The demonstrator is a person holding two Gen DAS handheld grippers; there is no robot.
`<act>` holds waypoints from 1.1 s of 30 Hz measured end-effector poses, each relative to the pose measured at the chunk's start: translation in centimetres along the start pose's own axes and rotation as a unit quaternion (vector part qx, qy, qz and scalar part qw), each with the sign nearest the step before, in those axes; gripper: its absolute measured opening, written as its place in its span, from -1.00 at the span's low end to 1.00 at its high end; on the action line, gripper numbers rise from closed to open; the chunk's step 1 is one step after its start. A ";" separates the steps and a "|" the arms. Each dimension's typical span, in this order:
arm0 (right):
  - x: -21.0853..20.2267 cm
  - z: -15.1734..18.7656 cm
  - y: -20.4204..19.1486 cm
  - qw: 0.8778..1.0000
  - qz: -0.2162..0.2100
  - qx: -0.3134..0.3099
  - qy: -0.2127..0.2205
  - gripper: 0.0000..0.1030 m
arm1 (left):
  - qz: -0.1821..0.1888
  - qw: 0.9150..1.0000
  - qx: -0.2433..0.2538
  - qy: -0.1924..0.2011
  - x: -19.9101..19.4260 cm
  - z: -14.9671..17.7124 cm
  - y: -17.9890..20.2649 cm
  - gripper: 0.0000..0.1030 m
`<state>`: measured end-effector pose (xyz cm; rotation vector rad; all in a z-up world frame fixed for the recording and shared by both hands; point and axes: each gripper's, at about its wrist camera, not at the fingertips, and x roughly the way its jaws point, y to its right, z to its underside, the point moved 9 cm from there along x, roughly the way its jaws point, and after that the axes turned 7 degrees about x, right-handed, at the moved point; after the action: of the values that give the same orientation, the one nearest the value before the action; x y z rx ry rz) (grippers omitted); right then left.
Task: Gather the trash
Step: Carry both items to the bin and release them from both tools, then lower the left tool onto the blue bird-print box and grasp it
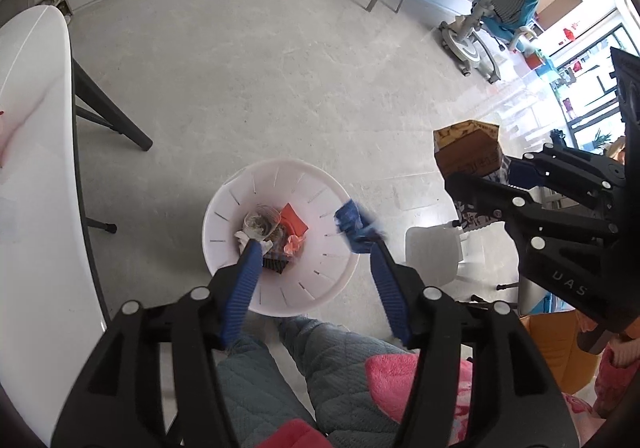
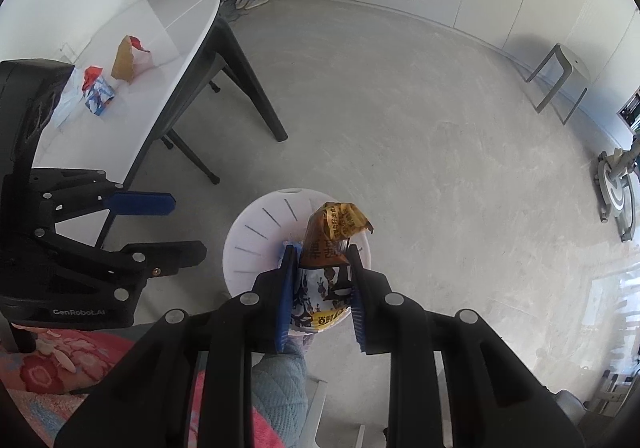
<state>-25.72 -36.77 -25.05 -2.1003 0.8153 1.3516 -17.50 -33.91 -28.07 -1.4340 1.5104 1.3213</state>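
Note:
A white slotted bin (image 1: 224,207) stands on the floor and holds a clear cup (image 1: 260,224), an orange wrapper (image 1: 294,224) and tissue. My left gripper (image 1: 314,244) hangs over it, open, with no thing pressed between its blue pads. A crumpled blue wrapper (image 1: 356,228) sits blurred at the tip of the right-hand finger, over the bin's edge. My right gripper (image 2: 321,248) is shut on a brown and yellow snack bag (image 2: 336,232) above the bin (image 2: 256,232). The left gripper (image 2: 186,226) shows beside it; the right gripper (image 1: 480,171) with its bag (image 1: 468,147) appears at the right.
A white table (image 2: 172,27) on dark legs carries a brown paper bag (image 2: 130,57), a blue and red carton (image 2: 98,91) and clear plastic (image 2: 66,103). A grey stool (image 2: 560,75) stands by the cabinets. A person's quilted trouser legs (image 1: 320,360) are near the bin, a white chair seat (image 1: 432,256) to its right.

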 end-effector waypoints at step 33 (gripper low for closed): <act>1.3 -2.5 -9.5 0.998 0.008 -0.060 0.007 0.95 | -0.119 0.975 -0.161 0.094 -11.6 5.0 -11.7 0.73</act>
<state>-16.93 -32.22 -24.43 -2.2024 0.7754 1.4281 -4.96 -24.33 -21.12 -1.9278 1.2247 1.3555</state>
